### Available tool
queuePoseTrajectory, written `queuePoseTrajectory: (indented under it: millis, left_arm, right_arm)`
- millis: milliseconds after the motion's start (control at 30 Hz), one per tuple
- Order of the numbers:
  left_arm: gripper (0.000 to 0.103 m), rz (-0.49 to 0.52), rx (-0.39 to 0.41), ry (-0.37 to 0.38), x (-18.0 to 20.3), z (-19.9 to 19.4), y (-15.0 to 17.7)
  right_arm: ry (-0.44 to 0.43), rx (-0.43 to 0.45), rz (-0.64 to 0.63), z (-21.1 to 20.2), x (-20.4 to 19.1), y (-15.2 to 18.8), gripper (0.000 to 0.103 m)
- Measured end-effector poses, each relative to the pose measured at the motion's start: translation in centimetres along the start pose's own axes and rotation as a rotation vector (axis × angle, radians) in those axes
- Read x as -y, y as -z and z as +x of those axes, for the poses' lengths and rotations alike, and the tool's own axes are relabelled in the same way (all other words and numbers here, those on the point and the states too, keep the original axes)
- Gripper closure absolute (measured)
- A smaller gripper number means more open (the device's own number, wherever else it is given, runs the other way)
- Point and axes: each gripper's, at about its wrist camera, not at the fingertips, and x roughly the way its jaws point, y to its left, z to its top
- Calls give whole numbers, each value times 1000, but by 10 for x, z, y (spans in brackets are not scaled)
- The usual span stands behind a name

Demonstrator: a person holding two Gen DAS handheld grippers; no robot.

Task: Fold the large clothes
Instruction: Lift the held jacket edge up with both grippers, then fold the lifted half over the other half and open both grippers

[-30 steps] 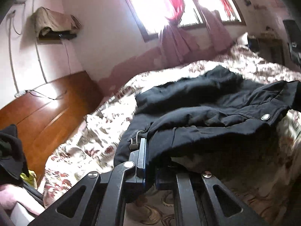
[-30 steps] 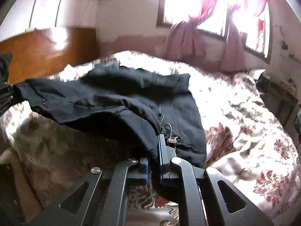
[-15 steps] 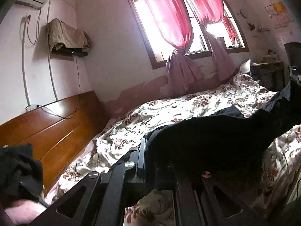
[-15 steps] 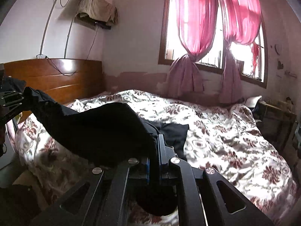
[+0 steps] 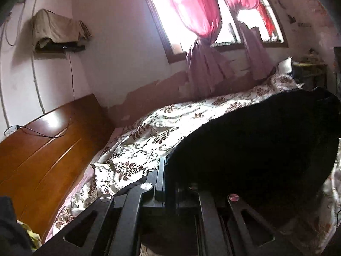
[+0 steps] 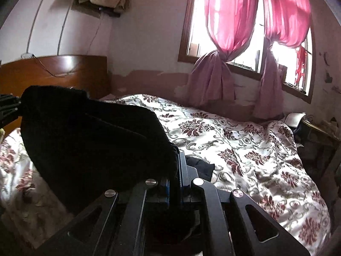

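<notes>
Two grippers hold one dark jacket (image 6: 96,140) up off the bed (image 6: 245,149): our left gripper (image 5: 170,183) is clamped on one edge of it and our right gripper (image 6: 178,183) is pinched shut on another, so the cloth hangs slack between them as a dark hump. We judge the folding barely begun; we see no neat crease yet, and the jacket has not been laid flat on the flowered bedspread (image 5: 149,136). A small dark bit of cloth (image 6: 202,168) shows on the cover just past the right gripper; whether it belongs to the jacket we cannot tell. Around us stand the wooden headboard (image 5: 46,149) with a cable over it, a wall shelf draped in tan cloth (image 5: 57,32), and pink curtains (image 6: 230,32) at the bright window. Nothing lies on the bedspread ahead, though the glare leaves the jacket's seams unreadable.
</notes>
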Motion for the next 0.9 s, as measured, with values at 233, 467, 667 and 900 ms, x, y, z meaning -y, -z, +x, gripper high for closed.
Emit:
queuePoseTrajectory:
  millis: [233,467,667,900]
  left_arm:
    - [98,8,-88,-10,12,100,-15]
    - [98,-14,-188,-3,29,189,-8]
    - [95,-18,-247,29,40,237,9]
    - [23,-75,-212,70,24,235,11]
  right_arm:
    - [6,-57,-30,100,-5,-19,97]
    - [13,-122,-8,184,-3,-11,98]
    - [10,-180,-13,233,-1,5,98]
    - [-43,-203,14,247,6,15,89]
